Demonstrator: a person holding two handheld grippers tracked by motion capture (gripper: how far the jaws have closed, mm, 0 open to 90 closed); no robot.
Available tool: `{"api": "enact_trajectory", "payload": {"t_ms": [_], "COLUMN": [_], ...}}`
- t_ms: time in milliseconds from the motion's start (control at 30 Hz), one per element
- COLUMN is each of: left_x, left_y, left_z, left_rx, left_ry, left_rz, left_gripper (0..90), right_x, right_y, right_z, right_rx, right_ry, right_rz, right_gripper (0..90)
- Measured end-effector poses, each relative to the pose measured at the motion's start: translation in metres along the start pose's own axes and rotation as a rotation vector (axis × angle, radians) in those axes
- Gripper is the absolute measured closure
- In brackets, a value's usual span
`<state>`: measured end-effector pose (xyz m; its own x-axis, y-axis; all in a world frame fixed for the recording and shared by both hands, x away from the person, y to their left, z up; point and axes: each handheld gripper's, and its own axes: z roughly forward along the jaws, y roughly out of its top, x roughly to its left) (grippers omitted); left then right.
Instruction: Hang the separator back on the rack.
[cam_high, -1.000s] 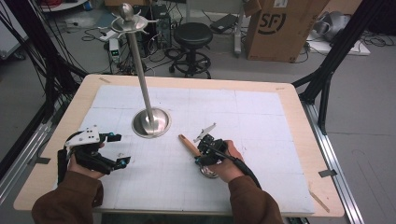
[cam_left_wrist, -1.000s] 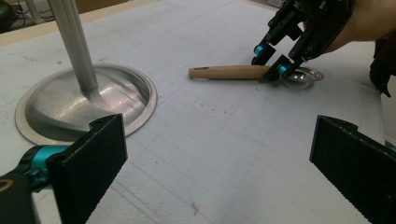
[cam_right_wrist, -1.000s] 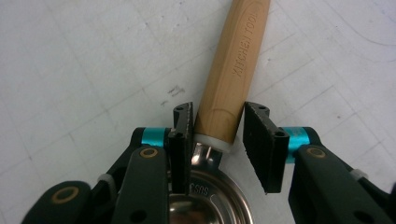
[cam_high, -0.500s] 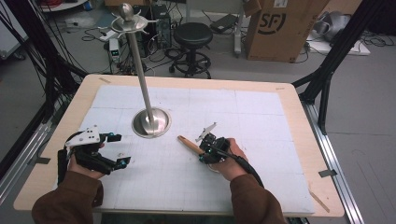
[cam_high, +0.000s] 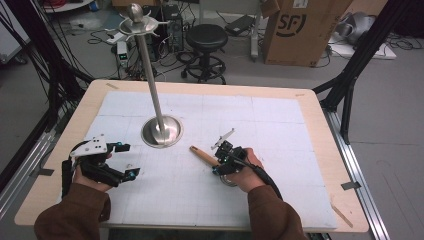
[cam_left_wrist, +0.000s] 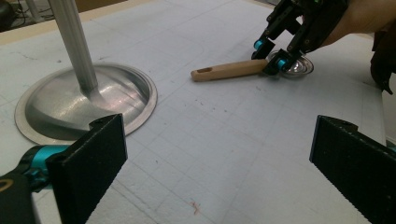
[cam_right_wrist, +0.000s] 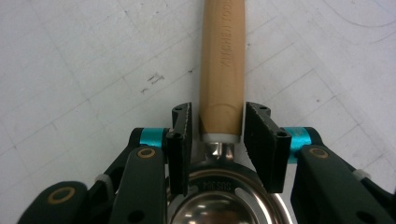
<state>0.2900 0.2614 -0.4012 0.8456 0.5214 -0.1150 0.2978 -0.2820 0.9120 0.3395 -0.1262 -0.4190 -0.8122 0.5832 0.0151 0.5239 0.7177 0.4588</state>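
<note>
A utensil with a wooden handle (cam_high: 202, 155) and a shiny metal bowl (cam_left_wrist: 299, 67) lies flat on the white mat right of centre. My right gripper (cam_high: 220, 162) points down over the handle's neck. In the right gripper view the handle (cam_right_wrist: 223, 60) runs up between the jaws of my right gripper (cam_right_wrist: 215, 116). The jaws have just been opening, and a thin gap shows beside the left pad (cam_right_wrist: 181, 140), so it is open around the handle. My left gripper (cam_high: 127, 159) rests at the left, jaws wide open on bare mat (cam_left_wrist: 219, 126).
A metal stand with a round base (cam_high: 161, 131) and a tall pole (cam_high: 150, 75) rises behind the middle of the mat. The wooden table edge (cam_high: 320, 150) frames the mat. A stool, cables and a cardboard box stand on the floor beyond.
The right hand has shifted slightly over the utensil's neck. The utensil, the stand and the left gripper have stayed where they were.
</note>
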Motion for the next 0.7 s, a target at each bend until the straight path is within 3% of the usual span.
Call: {"api": "enact_trajectory", "payload": {"t_ms": [267, 433, 700], "left_x": [0.0, 0.0, 0.0], "left_y": [0.0, 0.0, 0.0], "left_z": [0.0, 0.0, 0.001], "left_rx": [0.003, 0.001, 0.005], "left_ry": [0.0, -0.001, -0.004], "left_rz": [0.002, 0.0, 0.0], "left_gripper": [4.5, 4.5, 4.5], "right_x": [-0.001, 0.001, -0.002], "right_y": [0.002, 0.009, 0.017], "right_z": [0.001, 0.002, 0.004], "right_rx": [0.031, 0.08, 0.136], "right_ry": [-0.019, -0.032, -0.004], "right_rz": [0.009, -0.016, -0.013], "right_gripper": [60.8, 61.2, 62.2]}}
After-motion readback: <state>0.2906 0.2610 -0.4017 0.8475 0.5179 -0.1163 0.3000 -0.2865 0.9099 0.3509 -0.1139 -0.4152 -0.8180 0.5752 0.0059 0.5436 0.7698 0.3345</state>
